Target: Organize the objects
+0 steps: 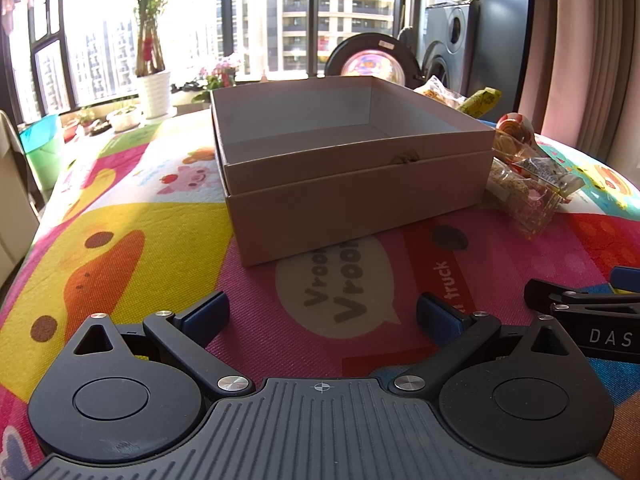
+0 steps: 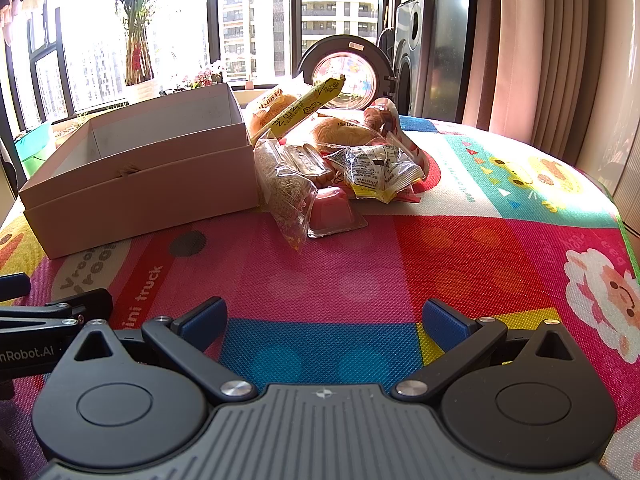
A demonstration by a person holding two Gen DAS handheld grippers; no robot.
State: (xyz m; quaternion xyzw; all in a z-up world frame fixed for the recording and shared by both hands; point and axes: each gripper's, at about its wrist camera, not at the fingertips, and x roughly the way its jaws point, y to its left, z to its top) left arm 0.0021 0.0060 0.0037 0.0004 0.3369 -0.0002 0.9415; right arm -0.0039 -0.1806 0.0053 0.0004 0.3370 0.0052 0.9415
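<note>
An open, empty cardboard box (image 1: 352, 200) (image 2: 140, 188) sits on the colourful play mat (image 1: 120, 240) (image 2: 400, 264). To its right lies a heap of wrapped snacks (image 2: 340, 152) (image 1: 528, 176): a long yellow bar (image 2: 308, 108), wrapped buns (image 2: 344, 132), a clear bag of grain snack (image 2: 286, 188), a pink jelly cup (image 2: 334, 210) and a silver-yellow packet (image 2: 380, 172). My left gripper (image 1: 323, 312) hovers open in front of the box, nothing between its fingers. My right gripper (image 2: 324, 320) hovers open in front of the heap, well short of it.
The right gripper's side (image 1: 588, 312) shows at the right edge of the left wrist view. Behind the mat stand a potted plant (image 1: 152, 80), a washing machine with its round door (image 2: 352, 68) open, windows and a curtain (image 2: 560, 40). A green bin (image 1: 40, 148) stands far left.
</note>
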